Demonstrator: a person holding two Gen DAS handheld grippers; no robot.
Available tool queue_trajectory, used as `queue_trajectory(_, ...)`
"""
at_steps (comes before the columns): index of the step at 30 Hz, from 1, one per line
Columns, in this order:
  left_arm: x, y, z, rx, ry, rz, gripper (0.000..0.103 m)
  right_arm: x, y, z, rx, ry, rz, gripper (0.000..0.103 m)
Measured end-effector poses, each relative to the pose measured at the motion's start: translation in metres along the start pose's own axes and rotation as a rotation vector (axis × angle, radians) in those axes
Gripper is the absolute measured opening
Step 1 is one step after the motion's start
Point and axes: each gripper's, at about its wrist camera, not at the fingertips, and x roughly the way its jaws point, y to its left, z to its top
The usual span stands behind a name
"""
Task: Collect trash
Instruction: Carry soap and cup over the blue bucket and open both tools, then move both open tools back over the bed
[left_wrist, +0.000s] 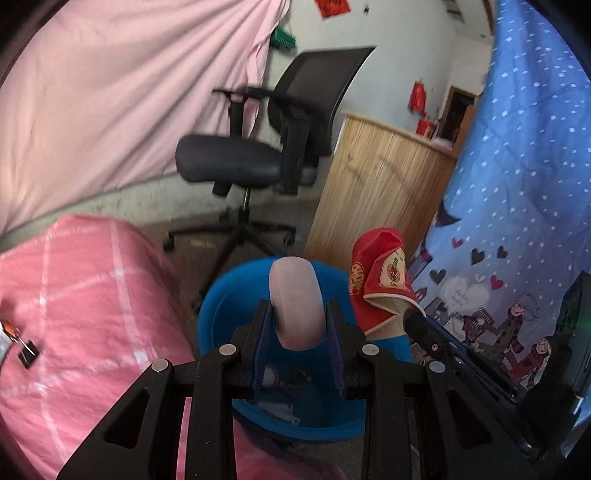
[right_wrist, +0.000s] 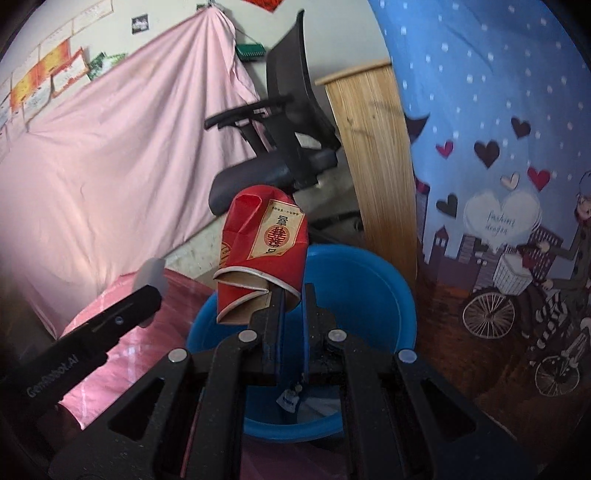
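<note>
Left wrist: left tool (left_wrist: 298, 314) pinches pale roll (left_wrist: 295, 302) | right tool (right_wrist: 293, 299) pinches red cup (right_wrist: 264, 254) | over blue bucket (right_wrist: 369, 280)

Black office chair (left_wrist: 258, 155) at frame centre; pink sheet (left_wrist: 122, 92) hung upper left; wooden panel (left_wrist: 373, 192) right of chair; blue cartoon-print cloth (left_wrist: 517, 206) at right; binder clip (left_wrist: 28, 352) on pink checked cover (left_wrist: 85, 310), lower left
</note>
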Motion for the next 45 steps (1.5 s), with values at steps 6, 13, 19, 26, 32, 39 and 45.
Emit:
queue_trajectory(6,0.008,0.019,-0.004,-0.073,0.060,0.014,0.025,0.009,-0.001,-0.004,0.018,0.052,0.003,0.026)
queue_trajectory(13,-0.013,0.032,-0.008,-0.075,0.006,0.059,0.032,0.003,0.006,-0.003,0.006,0.022,0.033,0.029)
queue_trajectory(19,-0.059,0.049,-0.011,-0.086,-0.110,0.135,0.042,-0.015,0.022,0.002,-0.031,-0.073,0.094,0.052)
queue_trajectory(26,-0.122,0.073,-0.019,-0.096,-0.262,0.269,0.079,-0.046,0.058,0.004,-0.106,-0.216,0.193,0.085)
queue_trajectory(32,-0.176,0.094,-0.045,-0.127,-0.436,0.386,0.101,-0.076,0.089,-0.002,-0.172,-0.364,0.281,0.103)
queue_trajectory(39,-0.219,0.115,-0.068,-0.128,-0.516,0.504,0.101,-0.098,0.122,-0.013,-0.259,-0.462,0.343,0.103)
queue_trajectory(45,-0.243,0.132,-0.091,-0.113,-0.547,0.587,0.101,-0.097,0.152,-0.024,-0.337,-0.460,0.381,0.103)
